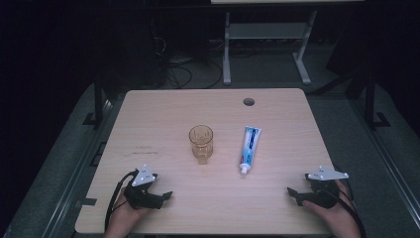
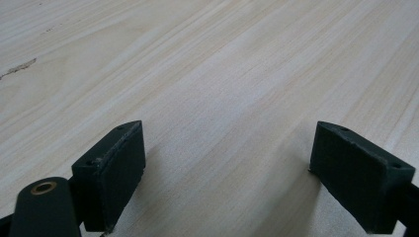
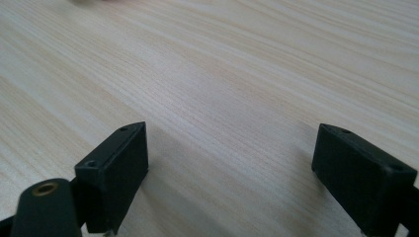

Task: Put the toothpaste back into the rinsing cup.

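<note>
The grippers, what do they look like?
Both the left gripper and the right gripper are black, each topped by a grey three-cornered plate and trailing a black cable. Each has two blocky black pads with small screw holes.

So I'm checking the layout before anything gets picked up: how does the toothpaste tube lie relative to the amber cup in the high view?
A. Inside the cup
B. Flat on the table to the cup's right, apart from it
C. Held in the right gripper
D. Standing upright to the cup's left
B: the toothpaste tube lies flat on the table, right of the amber cup, with bare wood between them.
</note>
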Action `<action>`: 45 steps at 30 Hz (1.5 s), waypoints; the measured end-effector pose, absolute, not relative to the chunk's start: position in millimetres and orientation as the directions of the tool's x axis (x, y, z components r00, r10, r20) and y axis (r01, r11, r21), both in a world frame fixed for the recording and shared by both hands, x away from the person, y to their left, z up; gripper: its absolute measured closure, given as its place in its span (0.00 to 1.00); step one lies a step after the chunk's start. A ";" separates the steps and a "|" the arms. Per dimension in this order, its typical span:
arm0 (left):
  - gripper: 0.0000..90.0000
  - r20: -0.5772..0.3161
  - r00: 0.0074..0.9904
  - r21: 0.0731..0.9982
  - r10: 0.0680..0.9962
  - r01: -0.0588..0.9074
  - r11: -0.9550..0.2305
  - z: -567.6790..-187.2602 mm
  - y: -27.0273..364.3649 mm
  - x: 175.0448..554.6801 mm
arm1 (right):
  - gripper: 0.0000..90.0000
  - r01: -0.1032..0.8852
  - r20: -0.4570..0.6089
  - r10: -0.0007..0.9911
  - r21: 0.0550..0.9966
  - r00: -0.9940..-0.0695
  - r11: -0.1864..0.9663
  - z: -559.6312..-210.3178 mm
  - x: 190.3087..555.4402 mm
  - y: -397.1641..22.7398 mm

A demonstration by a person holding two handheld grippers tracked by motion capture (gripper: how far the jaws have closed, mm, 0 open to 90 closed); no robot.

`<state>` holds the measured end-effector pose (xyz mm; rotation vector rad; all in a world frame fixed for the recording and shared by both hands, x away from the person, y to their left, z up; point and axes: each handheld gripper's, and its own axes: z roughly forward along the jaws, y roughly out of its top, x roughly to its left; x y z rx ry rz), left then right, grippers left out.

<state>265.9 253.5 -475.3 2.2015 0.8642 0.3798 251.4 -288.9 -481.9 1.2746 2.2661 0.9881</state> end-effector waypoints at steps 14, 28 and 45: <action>0.15 0.008 0.728 0.723 0.685 0.469 -0.507 -475.2 253.5 265.4 | 0.26 0.589 0.030 0.843 0.729 -0.537 0.350 -480.8 251.0 -289.3; 0.15 0.007 0.726 0.723 0.687 0.471 -0.505 -475.2 254.2 263.8 | 0.77 0.625 0.097 0.841 0.716 -0.532 0.312 -472.3 247.6 -291.2; 0.15 0.006 0.726 0.722 0.688 0.472 -0.505 -475.2 253.7 264.6 | 1.00 0.624 0.141 0.824 0.725 -0.548 0.290 -458.9 254.3 -290.3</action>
